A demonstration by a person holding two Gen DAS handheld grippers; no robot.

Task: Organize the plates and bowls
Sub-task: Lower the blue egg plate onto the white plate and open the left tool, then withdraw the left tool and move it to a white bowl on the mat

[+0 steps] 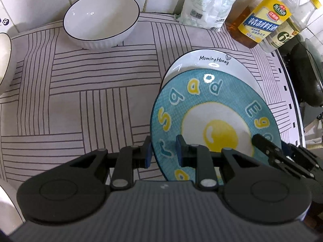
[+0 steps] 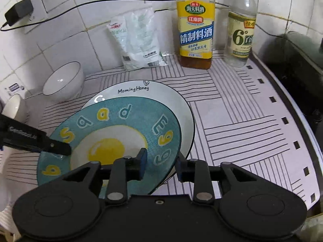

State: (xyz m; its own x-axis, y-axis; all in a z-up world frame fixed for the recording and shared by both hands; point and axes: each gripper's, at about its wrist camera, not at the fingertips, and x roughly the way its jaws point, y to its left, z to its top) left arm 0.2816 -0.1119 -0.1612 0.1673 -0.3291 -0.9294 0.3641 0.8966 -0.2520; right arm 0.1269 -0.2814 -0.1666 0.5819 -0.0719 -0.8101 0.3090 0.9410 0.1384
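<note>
A blue plate with a fried-egg picture (image 1: 214,119) (image 2: 113,139) is tilted over a white "Morning Honey" plate (image 1: 214,60) (image 2: 161,92). My left gripper (image 1: 163,153) straddles the blue plate's left rim, its jaws around the rim with a gap. My right gripper (image 2: 161,166) straddles the plate's right rim the same way. Each gripper's fingers show in the other view (image 1: 268,147) (image 2: 58,147). A white ribbed bowl with a dark rim (image 1: 101,18) (image 2: 63,80) stands at the back left. Another white bowl (image 1: 5,58) (image 2: 14,106) is at the far left.
A striped mat (image 1: 80,100) (image 2: 242,121) covers the counter. At the tiled wall stand a white bag (image 1: 208,2) (image 2: 139,38), a yellow-labelled bottle (image 1: 260,16) (image 2: 195,30) and a clear bottle (image 1: 286,32) (image 2: 240,30). A dark stove with a pot (image 1: 306,76) (image 2: 298,56) lies right.
</note>
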